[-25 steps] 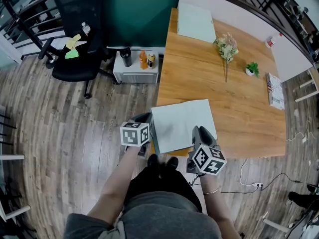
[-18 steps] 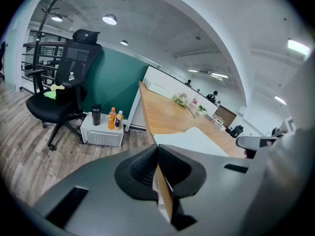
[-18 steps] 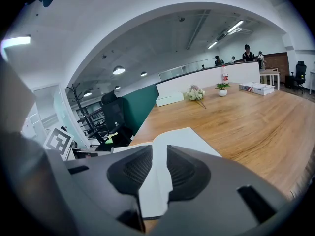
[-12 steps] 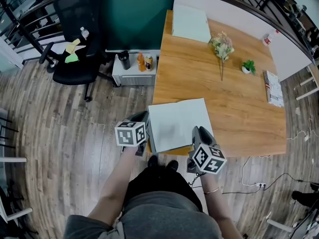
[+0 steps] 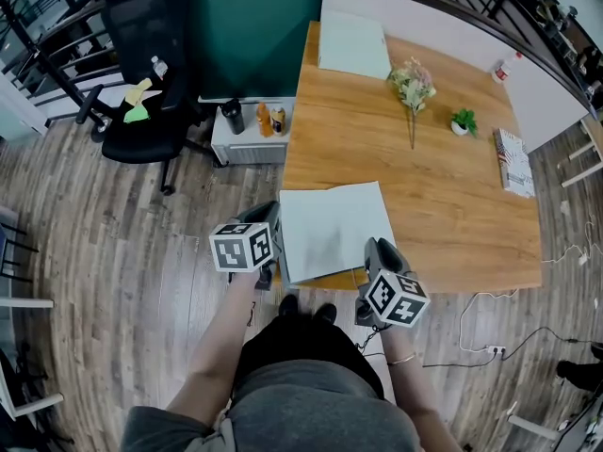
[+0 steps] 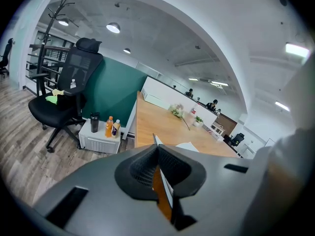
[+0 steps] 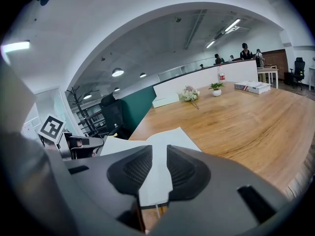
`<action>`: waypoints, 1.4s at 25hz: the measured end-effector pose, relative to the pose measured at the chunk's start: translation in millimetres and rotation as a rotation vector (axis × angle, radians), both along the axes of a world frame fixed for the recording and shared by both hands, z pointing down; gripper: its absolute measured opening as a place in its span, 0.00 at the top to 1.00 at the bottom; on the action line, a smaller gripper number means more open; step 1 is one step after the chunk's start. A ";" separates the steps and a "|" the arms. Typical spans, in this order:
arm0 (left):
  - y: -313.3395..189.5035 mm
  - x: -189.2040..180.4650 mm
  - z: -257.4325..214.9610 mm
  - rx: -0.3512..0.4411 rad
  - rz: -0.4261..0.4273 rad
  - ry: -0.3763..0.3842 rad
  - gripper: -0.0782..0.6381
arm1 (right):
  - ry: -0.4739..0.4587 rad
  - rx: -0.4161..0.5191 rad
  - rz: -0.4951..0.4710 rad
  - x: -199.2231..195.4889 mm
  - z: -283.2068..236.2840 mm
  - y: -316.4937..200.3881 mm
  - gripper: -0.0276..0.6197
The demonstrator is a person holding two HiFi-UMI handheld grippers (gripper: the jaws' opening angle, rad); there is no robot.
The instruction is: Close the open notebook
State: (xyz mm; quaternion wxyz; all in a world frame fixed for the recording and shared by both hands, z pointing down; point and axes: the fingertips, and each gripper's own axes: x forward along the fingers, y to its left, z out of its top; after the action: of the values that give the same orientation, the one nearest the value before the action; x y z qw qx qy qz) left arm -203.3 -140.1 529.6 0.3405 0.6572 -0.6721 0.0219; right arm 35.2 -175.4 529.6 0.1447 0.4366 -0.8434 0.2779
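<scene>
The notebook is lying open at the table's near left corner. The left gripper is clamping its left cover; the right gripper is gaping, empty, near the right page. Best practice is swinging the cover rightward in an arc, the right jaws keeping clear.

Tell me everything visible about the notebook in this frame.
The notebook lies open at the near edge of the wooden table, blank white pages up, cover orange-brown. The left gripper is shut on its left edge. The right gripper hovers open by its near right corner, not gripping it.
</scene>
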 end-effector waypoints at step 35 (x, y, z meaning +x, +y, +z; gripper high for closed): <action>-62.2 79.0 -72.0 0.137 0.107 0.071 0.85 | -0.036 0.006 0.101 67.8 -4.4 3.4 0.81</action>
State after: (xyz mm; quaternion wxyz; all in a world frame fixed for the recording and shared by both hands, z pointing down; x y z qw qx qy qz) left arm -124.3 -202.3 457.6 0.3164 0.7143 -0.6236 -0.0293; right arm 103.1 -172.0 525.2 0.1139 0.4737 -0.8236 0.2902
